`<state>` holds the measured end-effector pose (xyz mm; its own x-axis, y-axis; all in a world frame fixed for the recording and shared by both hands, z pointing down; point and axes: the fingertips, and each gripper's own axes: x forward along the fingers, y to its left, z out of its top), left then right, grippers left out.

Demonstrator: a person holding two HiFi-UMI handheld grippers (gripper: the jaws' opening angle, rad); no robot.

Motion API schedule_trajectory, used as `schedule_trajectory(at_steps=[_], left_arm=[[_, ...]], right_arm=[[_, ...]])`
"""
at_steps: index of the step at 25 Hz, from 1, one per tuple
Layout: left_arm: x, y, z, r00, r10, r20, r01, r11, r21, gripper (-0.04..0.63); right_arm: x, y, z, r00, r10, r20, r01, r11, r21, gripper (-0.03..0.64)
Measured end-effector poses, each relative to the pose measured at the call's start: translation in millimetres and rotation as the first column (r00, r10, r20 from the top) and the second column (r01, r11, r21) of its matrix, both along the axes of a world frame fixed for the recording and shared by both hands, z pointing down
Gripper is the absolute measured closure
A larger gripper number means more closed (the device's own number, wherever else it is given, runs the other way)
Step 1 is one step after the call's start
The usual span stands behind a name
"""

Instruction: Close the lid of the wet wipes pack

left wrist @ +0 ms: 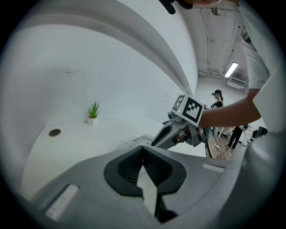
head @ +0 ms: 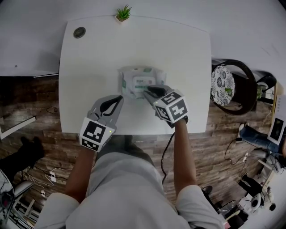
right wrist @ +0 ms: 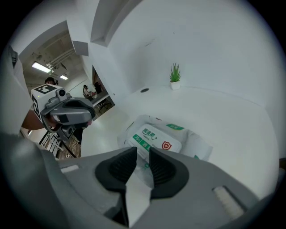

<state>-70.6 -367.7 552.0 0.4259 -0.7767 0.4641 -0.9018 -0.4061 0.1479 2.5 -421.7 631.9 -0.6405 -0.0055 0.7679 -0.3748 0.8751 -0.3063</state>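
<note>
The wet wipes pack (head: 140,80) lies in the middle of the white table (head: 89,67). Its white lid (right wrist: 154,138), printed in green with a red shield, lies flat on top. My right gripper (head: 149,91) hangs tilted down over the pack's near edge, jaws a little apart and nothing pinched; the pack (right wrist: 183,134) shows through the gap in the right gripper view (right wrist: 143,152). My left gripper (head: 119,98) rests left of the pack's near corner, its tips meeting with nothing between them (left wrist: 143,147). Only a sliver of the pack (left wrist: 134,143) shows above its jaws.
A small potted plant (head: 123,13) stands at the table's far edge and a round cable port (head: 79,32) sits at the far left corner. A chair with a patterned cushion (head: 222,82) stands right of the table. The near table edge lies just behind both grippers.
</note>
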Motion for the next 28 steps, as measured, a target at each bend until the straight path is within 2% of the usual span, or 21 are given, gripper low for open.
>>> schedule_trajectory(at_steps=[7,11,20,28], left_arm=[[-2,-1,5,1.0,-0.001,-0.004,0.001,1.0,-0.01,0.597],[-3,-2,5,1.0,0.003,-0.007,-0.003,1.0,-0.012,0.597],[-6,-4,9,1.0,0.007,-0.012,-0.008,1.0,-0.018,0.597],[-10,-3,9,1.0,0.011,-0.012,-0.011,1.0,-0.02,0.597]], right_arm=[[-1,-1,6,0.999,0.015,-0.028,-0.015,1.0,-0.012,0.523],[0,-5,8,0.998,0.032,-0.06,-0.032,0.999,0.005,0.561],[-1,-5,11,0.995,0.02,-0.1,-0.019,1.0,0.01,0.561],[-6,-3,10,0.982,0.007,-0.19,-0.001,0.999,0.035,0.561]])
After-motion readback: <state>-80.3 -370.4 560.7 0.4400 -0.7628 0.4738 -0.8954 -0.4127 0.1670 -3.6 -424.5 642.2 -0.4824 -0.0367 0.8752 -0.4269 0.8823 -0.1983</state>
